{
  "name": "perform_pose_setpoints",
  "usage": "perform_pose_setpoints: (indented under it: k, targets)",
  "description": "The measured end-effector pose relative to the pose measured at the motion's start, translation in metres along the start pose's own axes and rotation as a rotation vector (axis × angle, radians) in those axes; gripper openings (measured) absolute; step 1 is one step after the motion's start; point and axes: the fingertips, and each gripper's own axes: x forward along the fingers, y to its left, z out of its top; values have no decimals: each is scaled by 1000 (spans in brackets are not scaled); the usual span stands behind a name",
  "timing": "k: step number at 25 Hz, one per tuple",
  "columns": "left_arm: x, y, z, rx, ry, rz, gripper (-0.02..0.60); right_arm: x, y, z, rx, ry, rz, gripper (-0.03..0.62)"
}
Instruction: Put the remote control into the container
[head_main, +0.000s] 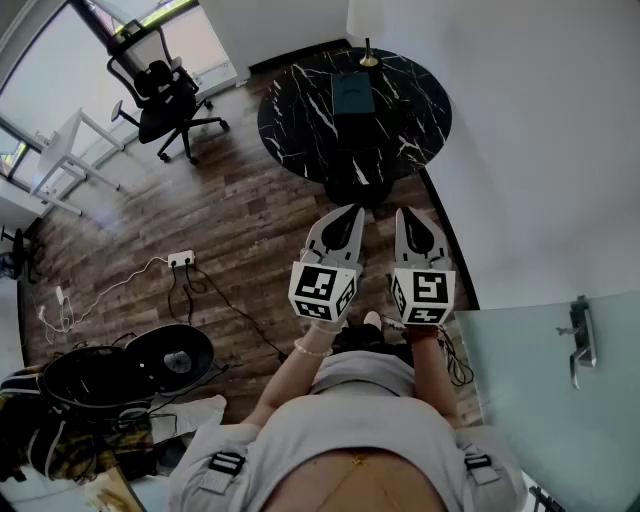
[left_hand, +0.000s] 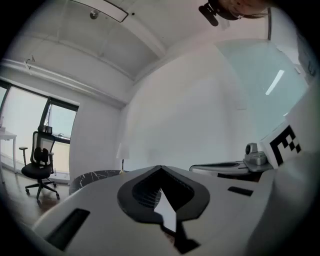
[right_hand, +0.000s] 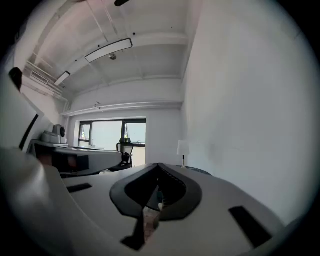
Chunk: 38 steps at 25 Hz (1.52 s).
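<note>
**Both grippers shut and empty, held level well short of the table**

The left gripper (left_hand: 159, 169) has its jaws closed tip to tip with nothing between them, and the right gripper (right_hand: 158, 166) is closed and empty too. Both sit side by side in front of the person's body. Ahead stands the round black marble table (head_main: 420, 120), with a dark teal container (head_main: 352, 97) near its middle and a lamp (head_main: 366, 20) at its far edge. The remote control cannot be picked out against the dark veined top, so it is probably lying there unseen. The main risk is reaching in with the jaws shut, which would shove the remote instead of gripping it. A careless swing near the container could also clip the lamp, and the loose cables (head_main: 200, 290) on the floor could catch a foot.
</note>
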Motion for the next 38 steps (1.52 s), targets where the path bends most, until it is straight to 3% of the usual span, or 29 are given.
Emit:
perform_pose_setpoints:
  k: [26, 38]
  targets:
    - [27, -19, -10, 8, 16, 34, 2, 6, -25, -2, 1, -17, 67, 11]
    - [53, -7, -14, 5, 25, 8, 2, 28, -34, -3, 1, -11, 50, 11]
